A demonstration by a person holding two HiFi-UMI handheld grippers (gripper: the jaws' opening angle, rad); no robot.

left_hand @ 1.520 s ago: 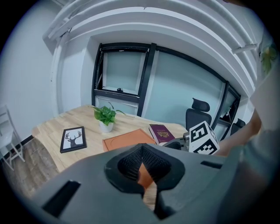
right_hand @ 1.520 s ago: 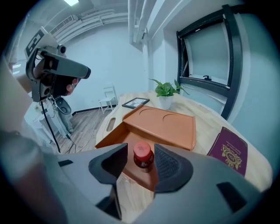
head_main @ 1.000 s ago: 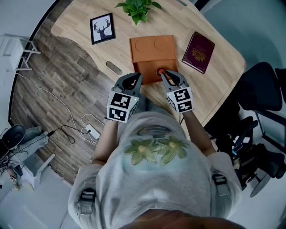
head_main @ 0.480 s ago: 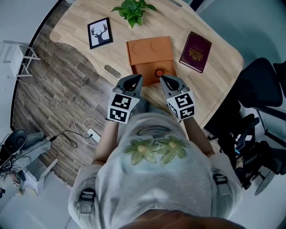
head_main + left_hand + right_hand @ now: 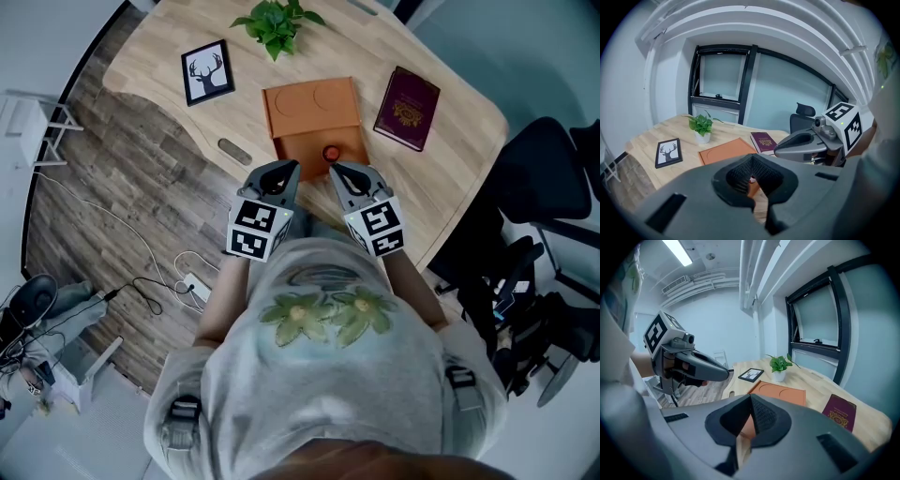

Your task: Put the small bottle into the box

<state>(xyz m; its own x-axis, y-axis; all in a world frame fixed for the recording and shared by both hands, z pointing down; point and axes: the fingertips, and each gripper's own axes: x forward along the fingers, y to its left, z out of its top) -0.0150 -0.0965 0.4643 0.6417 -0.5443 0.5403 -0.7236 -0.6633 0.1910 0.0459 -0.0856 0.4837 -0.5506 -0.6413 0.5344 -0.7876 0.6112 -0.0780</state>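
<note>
From where I stood the job looked as good as finished: the small bottle point(image 5: 331, 153), red cap up, sat in the near half of the orange box point(image 5: 298, 150), toward its right side, while the box's flat half with two round hollows lay open toward the far edge of the table point(image 5: 441, 169). Neither tool had anything in it. The left gripper point(image 5: 287, 167) hung just short of the box's near edge with its jaws brought together on nothing, and the right gripper point(image 5: 338, 172) was the same, jaws fully closed and empty, its tip a little nearer the bottle than the left one's. Both were held close in front of the person's chest. If anything remained, I judged it would be folding that open half over the bottle, which would call for one gripper to reach past the bottle and open its jaws on the far edge; whether the box was meant to be shut I could not say. Around it stood a potted plant point(image 5: 275, 23) beyond the box, a framed deer picture point(image 5: 207, 72) to its left, a maroon booklet point(image 5: 406, 95) to its right and a small grey oblong piece point(image 5: 234, 151) near the table's left edge, all apart from the box. Nothing stood between the grippers and the box.
</note>
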